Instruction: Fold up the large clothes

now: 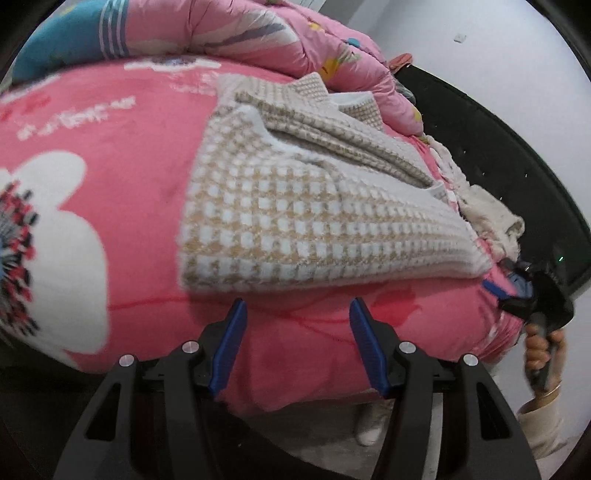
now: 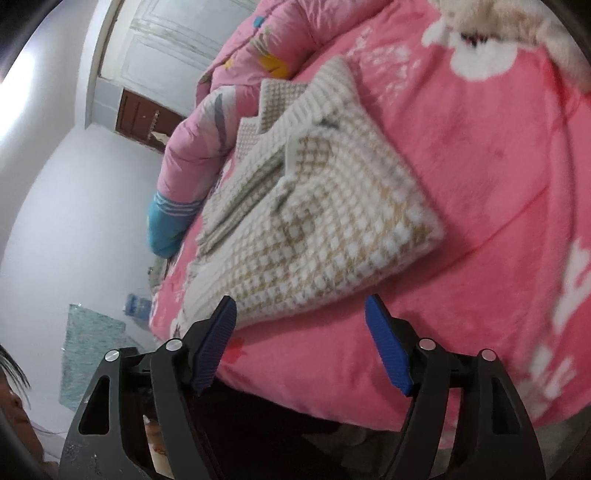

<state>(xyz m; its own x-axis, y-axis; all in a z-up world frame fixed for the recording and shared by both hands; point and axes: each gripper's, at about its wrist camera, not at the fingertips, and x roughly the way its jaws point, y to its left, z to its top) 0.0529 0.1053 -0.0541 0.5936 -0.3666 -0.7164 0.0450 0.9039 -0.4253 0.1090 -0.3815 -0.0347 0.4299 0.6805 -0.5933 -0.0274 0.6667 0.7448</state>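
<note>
On my feeds the folded sweater point(image 1: 295, 221) is a beige-and-white check, with finer tan-and-cream ribbing along its far folded layers. Under it, the blanket point(image 1: 147, 166) is bright pink with big white flower shapes; the flower at the near left has a centre flecked red, black and blue. At the far side, the quilt point(image 1: 229, 33) is a paler pink with yellow and grey marks and a teal end crossed by white stripes. My left gripper point(image 1: 295, 343) is black with blue pads; the right gripper point(image 2: 301, 347) shows the same black and blue. The wall point(image 2: 74, 221) looks pale grey-white, and the door point(image 2: 140, 114) is dark brown.
</note>
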